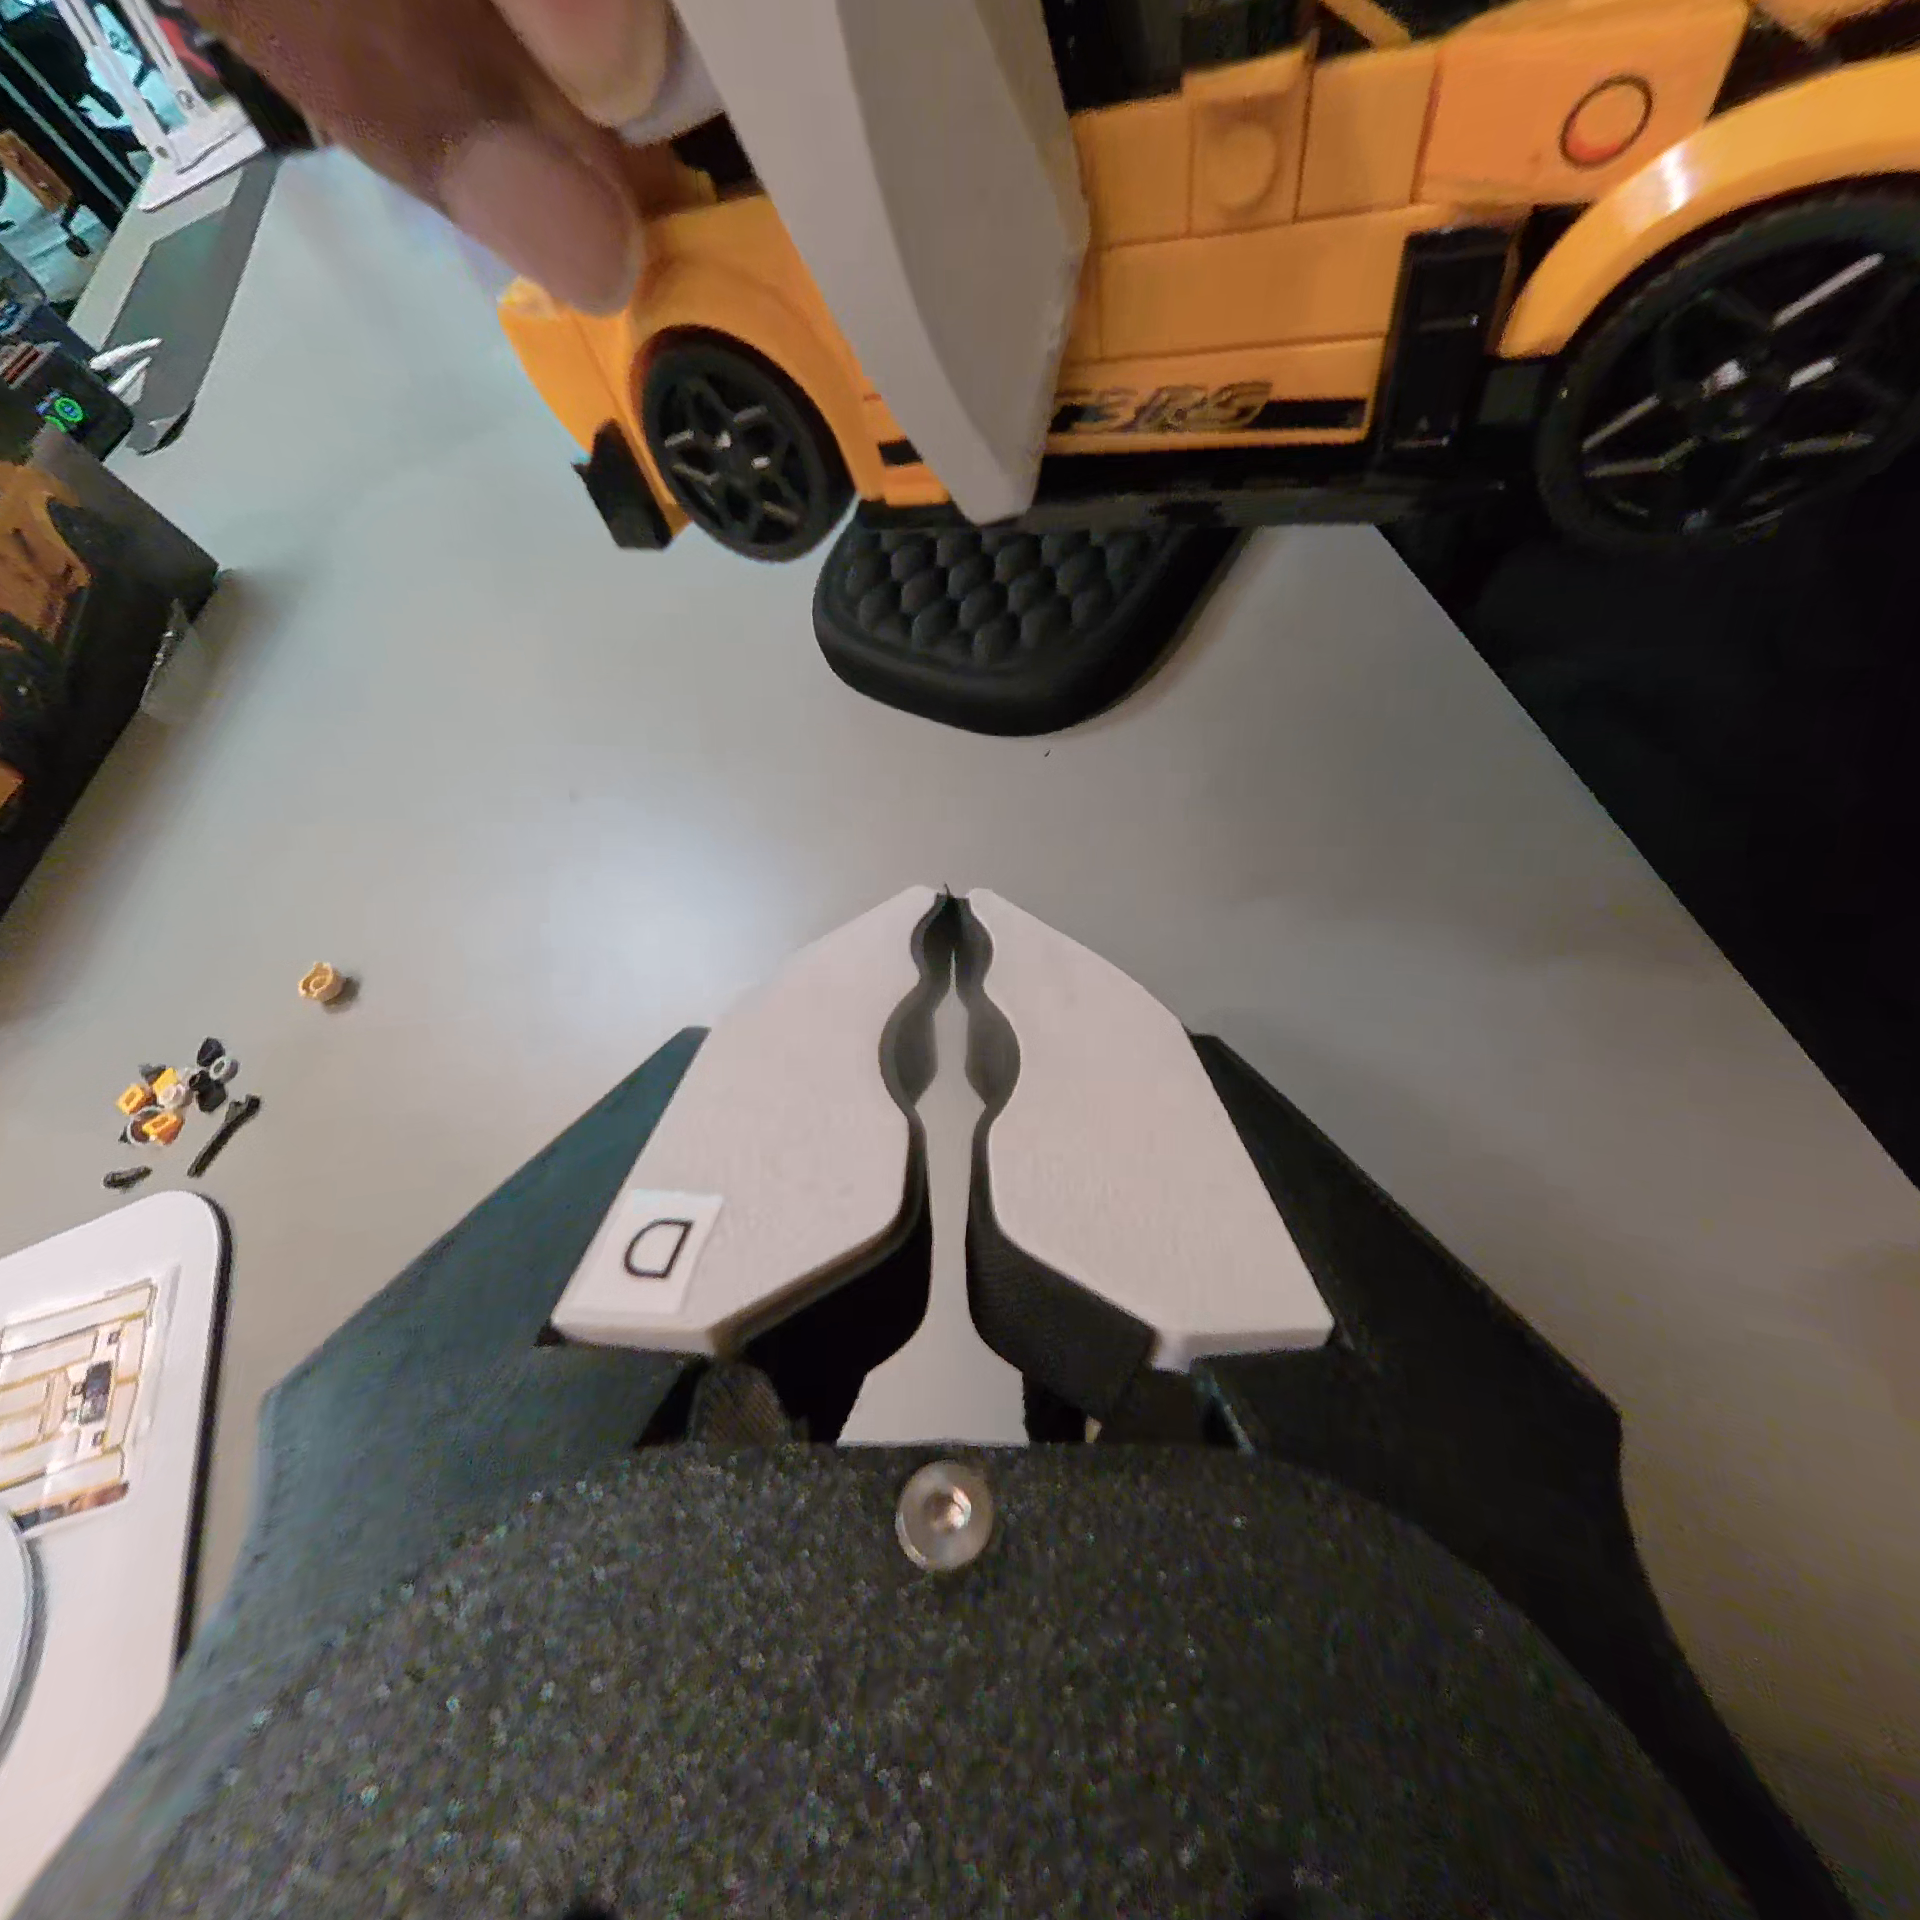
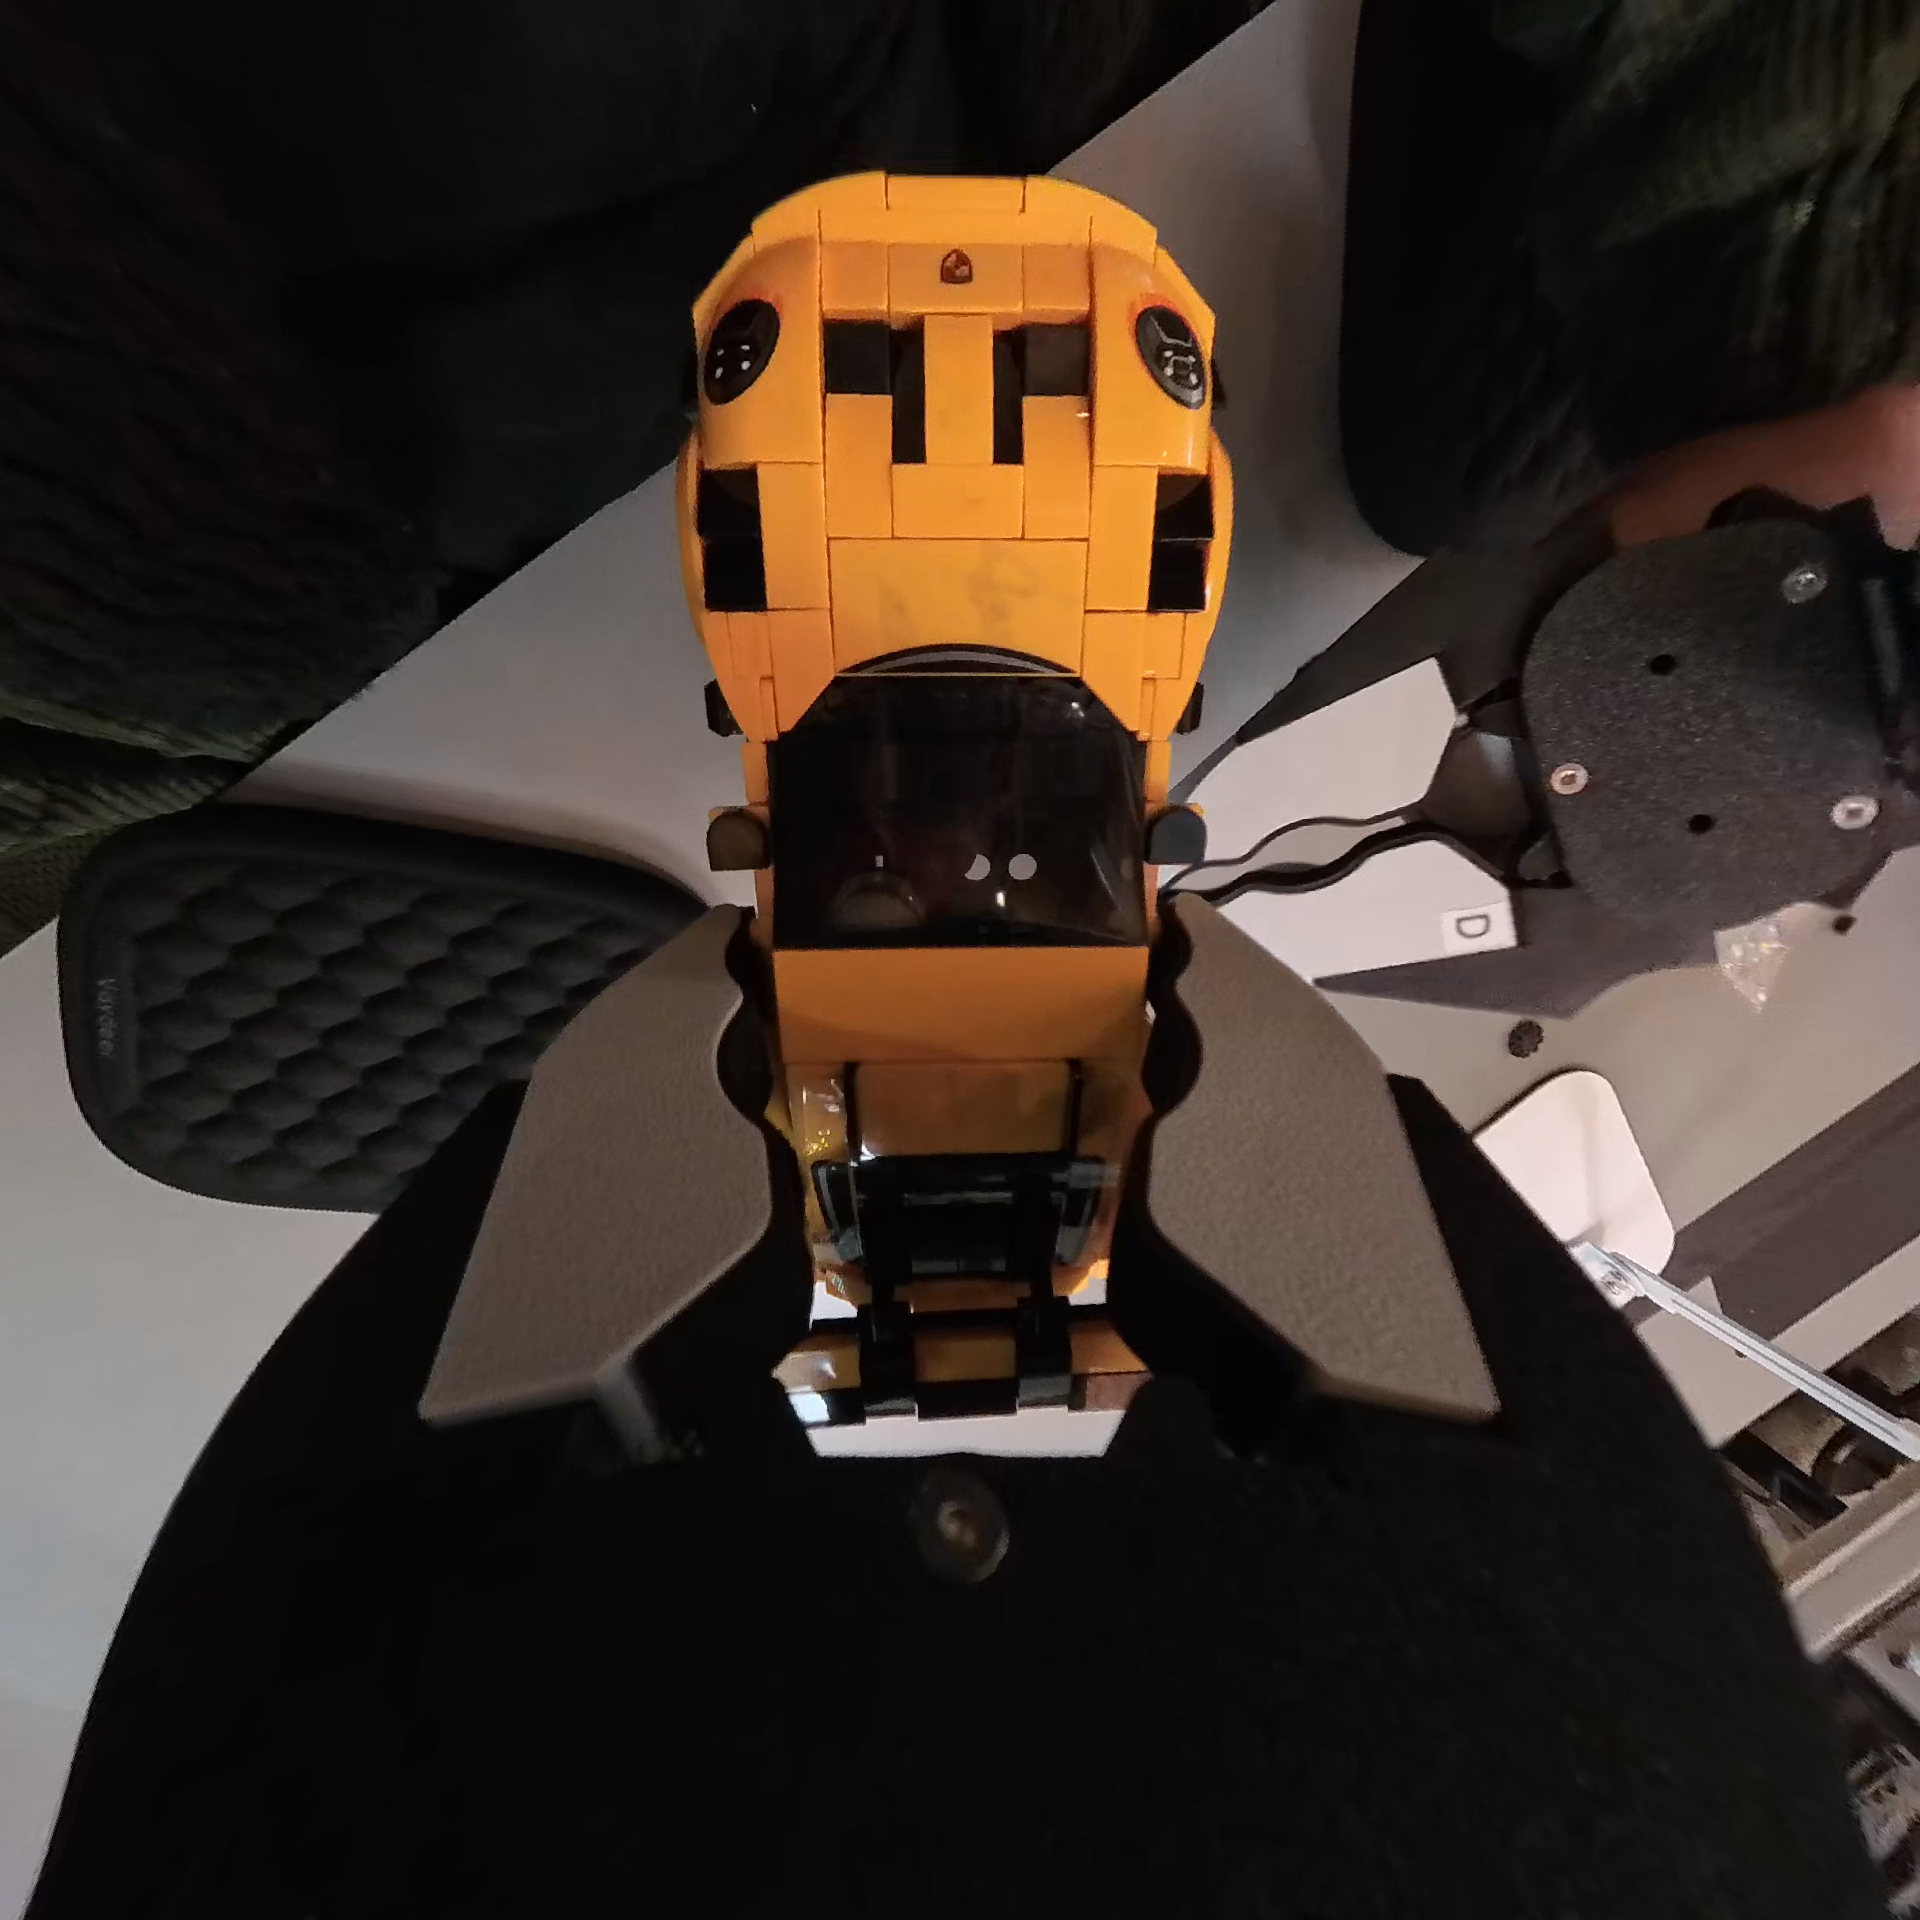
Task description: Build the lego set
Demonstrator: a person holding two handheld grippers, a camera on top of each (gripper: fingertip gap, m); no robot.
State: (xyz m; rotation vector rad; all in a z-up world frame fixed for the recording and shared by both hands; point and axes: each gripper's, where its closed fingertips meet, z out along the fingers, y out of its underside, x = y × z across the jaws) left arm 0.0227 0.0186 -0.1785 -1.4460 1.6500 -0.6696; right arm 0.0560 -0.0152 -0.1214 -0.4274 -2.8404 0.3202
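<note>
A: Your right tongs [image 2: 961,1029] clamp the yellow lego car [image 2: 956,499] by its flanks, lifted off the surface [image 1: 468,727]. Its long axis runs straight out along those fingers, nose pointing away.

B: And your left tongs [image 1: 948,906]?

A: Closed, tips touching, holding nothing. The car hangs ahead of and above them, broadside; the loose pieces [image 1: 182,1101] lie to their left.

Right hand-held gripper [image 2: 961,935] clamps yellow lego car [image 2: 956,499].
</note>
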